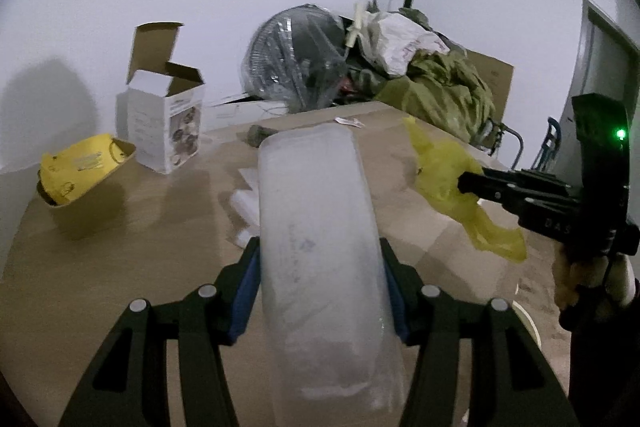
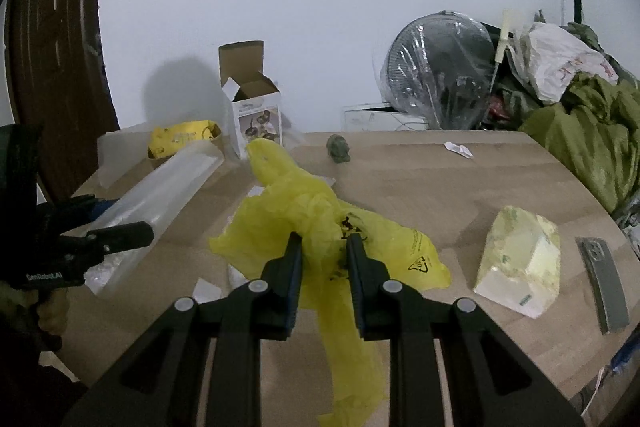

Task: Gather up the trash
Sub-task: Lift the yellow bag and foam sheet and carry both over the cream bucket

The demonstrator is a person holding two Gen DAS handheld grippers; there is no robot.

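Note:
My left gripper (image 1: 320,247) is shut on a long clear plastic wrapper (image 1: 316,227) and holds it above the wooden table (image 1: 140,247). It also shows at the left of the right wrist view (image 2: 160,195). My right gripper (image 2: 323,241) is shut on a crumpled yellow plastic bag (image 2: 288,211) and holds it over the table (image 2: 440,187). The bag also shows in the left wrist view (image 1: 444,183), hanging from the right gripper (image 1: 464,183).
On the table are a yellow carton (image 1: 84,167), an open white box (image 1: 168,123), white foam scraps (image 1: 248,199), a small dark lump (image 2: 338,149), a paper scrap (image 2: 458,149), a pale crumpled pack (image 2: 520,263) and a grey strip (image 2: 604,283). A wrapped fan (image 2: 440,79) and green cloth (image 2: 592,135) stand behind.

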